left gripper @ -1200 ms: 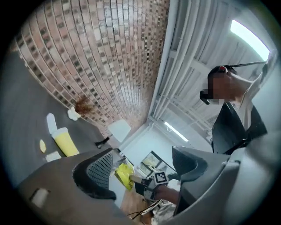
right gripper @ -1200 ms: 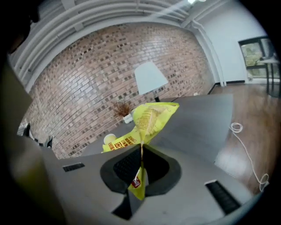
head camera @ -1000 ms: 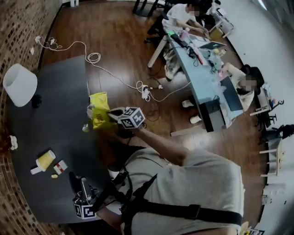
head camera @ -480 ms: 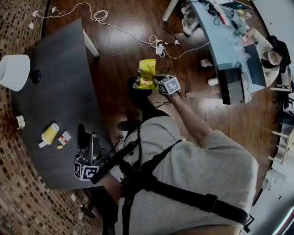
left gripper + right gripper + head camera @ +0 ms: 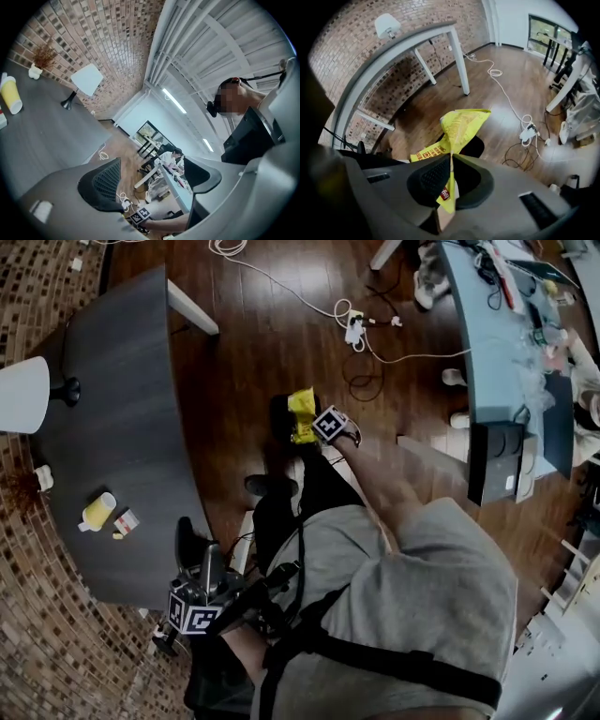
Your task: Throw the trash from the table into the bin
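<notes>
My right gripper (image 5: 312,428) (image 5: 451,163) is shut on a crumpled yellow snack bag (image 5: 301,412) (image 5: 461,126) and points steeply down. The bag hangs over a dark bin (image 5: 280,418) (image 5: 477,147) on the wood floor. My left gripper (image 5: 194,545) (image 5: 150,177) stands open and empty at the near edge of the dark grey table (image 5: 122,409). On that table lie a yellow cup (image 5: 97,512) (image 5: 10,96) on its side, a small red-and-white packet (image 5: 126,521) and a tiny scrap (image 5: 116,535).
A white lamp (image 5: 19,395) (image 5: 87,78) and a small vase with dry twigs (image 5: 41,478) (image 5: 35,70) stand on the table. Cables and a power strip (image 5: 354,330) lie on the floor. A light blue desk (image 5: 492,352) with people at it is at the right.
The right gripper has carried the yellow bag away from the table edge and down over the dark bin. The left gripper has drifted along the table's near edge, still open.
</notes>
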`<state>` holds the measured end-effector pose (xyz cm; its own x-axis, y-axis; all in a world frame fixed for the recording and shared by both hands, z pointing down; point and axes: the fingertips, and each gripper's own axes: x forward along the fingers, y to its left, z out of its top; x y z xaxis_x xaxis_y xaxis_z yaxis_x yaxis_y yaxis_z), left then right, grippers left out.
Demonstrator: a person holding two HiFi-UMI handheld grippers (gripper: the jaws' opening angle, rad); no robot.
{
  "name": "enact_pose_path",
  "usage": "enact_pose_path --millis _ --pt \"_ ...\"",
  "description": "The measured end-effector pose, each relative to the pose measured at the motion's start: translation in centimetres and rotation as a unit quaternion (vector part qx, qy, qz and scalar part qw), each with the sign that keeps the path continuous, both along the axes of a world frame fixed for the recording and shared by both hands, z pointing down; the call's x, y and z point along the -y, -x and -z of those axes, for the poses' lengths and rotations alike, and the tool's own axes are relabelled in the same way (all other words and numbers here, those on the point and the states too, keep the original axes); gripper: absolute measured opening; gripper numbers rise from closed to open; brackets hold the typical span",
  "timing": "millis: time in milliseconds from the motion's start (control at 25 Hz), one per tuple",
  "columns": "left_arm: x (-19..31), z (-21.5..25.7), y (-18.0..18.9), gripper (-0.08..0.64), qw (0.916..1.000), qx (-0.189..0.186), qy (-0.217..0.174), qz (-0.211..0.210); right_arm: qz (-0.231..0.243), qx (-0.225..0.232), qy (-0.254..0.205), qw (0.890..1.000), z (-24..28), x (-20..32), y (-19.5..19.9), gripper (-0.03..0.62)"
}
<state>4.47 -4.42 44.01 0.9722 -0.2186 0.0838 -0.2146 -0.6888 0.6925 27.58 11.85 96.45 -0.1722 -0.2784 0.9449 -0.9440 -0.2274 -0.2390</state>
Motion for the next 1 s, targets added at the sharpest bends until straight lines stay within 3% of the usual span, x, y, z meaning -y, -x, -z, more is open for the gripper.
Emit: enact_pose_path --millis 80,160,240,280,520,640,680,800,920,1000 --pt "-0.8 -1.6 -0.2 0.408 0.9998 0.012 0.017 0.001 0.010 0.044 0.041 0.998 -3.3 -0.6 2.1 0.008" --pt "-1.4 -3.6 -0.4 0.408 0.9991 0.022 0.035 -0.001 0.009 0.073 0.041 0.996 -5.6 0.3 3.3 0.008" --pt "-2.0 -5.4 -0.3 0.408 0.9979 0.031 0.058 0.000 -0.004 0.106 0.072 0.992 -7.0 -0.5 4.7 0.012" --pt "-2.2 -6.0 -0.3 0.407 0.9972 0.034 0.066 -0.002 -0.013 0.115 0.085 0.990 -7.5 -0.9 5.2 0.040" --pt "-2.8 -7.5 0.0 0.408 0.9964 0.042 0.074 -0.003 -0.046 0.104 0.088 0.990 -8.7 -0.4 3.3 0.120" --pt "-2.9 -7.0 0.2 0.407 0.9969 0.040 0.067 -0.003 -0.060 0.108 0.082 0.989 -8.3 -0.5 3.0 0.124" --pt "-3.0 -6.8 0.2 0.408 0.9972 0.039 0.064 -0.005 -0.067 0.105 0.081 0.989 -8.3 -0.4 2.8 0.164" --pt "-3.2 -6.3 0.3 0.408 0.9978 0.031 0.058 -0.004 -0.079 0.097 0.080 0.989 -7.9 -0.3 1.7 0.164" --pt "-3.1 -5.7 0.2 0.408 0.9985 0.025 0.048 0.003 -0.106 0.105 0.040 0.988 -5.7 0.8 0.9 0.164" --pt "-3.1 -4.9 0.1 0.408 0.9992 0.014 0.038 0.007 -0.141 0.133 -0.046 0.980 -1.5 2.4 0.5 0.164"
